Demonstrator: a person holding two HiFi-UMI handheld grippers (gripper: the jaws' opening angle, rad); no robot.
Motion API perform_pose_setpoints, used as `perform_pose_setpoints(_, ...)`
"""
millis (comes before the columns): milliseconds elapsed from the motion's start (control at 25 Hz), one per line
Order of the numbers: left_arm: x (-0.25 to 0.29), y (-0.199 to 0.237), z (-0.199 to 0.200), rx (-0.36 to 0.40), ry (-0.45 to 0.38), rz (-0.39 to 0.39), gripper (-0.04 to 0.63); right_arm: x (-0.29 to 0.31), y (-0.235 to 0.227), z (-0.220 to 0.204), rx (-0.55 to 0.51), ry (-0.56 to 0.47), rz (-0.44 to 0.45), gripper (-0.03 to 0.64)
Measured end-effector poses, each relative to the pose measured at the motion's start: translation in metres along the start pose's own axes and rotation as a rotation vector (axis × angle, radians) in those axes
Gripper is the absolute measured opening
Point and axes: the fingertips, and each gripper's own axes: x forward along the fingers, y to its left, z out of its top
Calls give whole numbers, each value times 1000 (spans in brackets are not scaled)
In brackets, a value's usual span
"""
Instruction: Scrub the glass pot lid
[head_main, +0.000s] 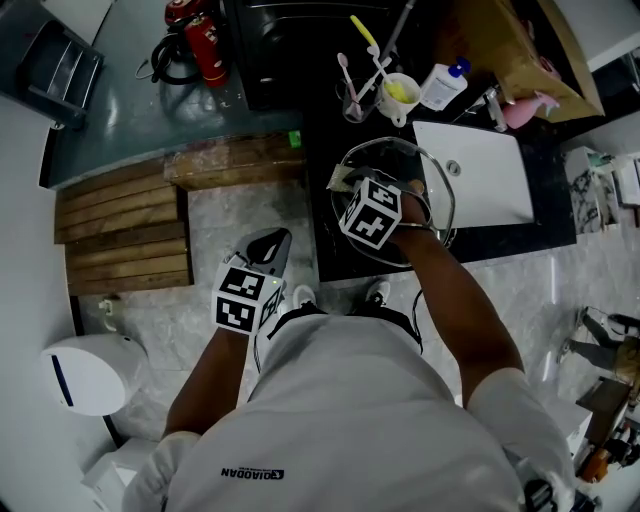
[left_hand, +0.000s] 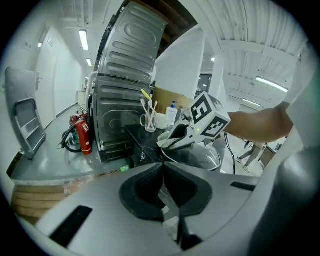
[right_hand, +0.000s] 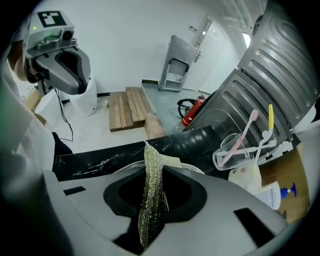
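- The right tool (right_hand: 156, 170) is clenched on a green scourer (right_hand: 152, 195). The scourer stands on edge between the jaws and sticks out past their tips.
- The lid (head_main: 412, 165) lies on the black worktop (head_main: 330, 255), directly under the right tool.
- The scourer's free end hangs over the lid's rim on the side nearest the left tool. No view shows whether the two touch.
- The left tool (left_hand: 162, 170) has its jaws pressed together with nothing between them.
- The left tool is off the worktop and over the floor, well apart from the right tool, and points toward it and the lid.
- Just beyond the right tool's tips, a clear cup (right_hand: 235, 150) holds toothbrushes.
- A white sink (head_main: 480, 180) is set in the worktop, just beside the lid on the side away from the left tool.
- Ahead and to the left of the left tool, a red extinguisher (left_hand: 82, 135) stands on the grey floor.
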Motion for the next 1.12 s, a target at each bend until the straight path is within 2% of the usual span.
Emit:
perform_pose_setpoints(280, -6, -12, -9, 2, -2, 12, 18, -3, 20, 0, -59, -33, -17, 97)
perform_pose_setpoints(560, -11, -21, -10, -17, -20, 59, 18, -8, 38, -1, -160, -80, -13, 97)
perform_pose_setpoints(1120, 3, -67, 0, -56, -37, 135, 18, -27, 76, -25, -451, -190, 12, 97)
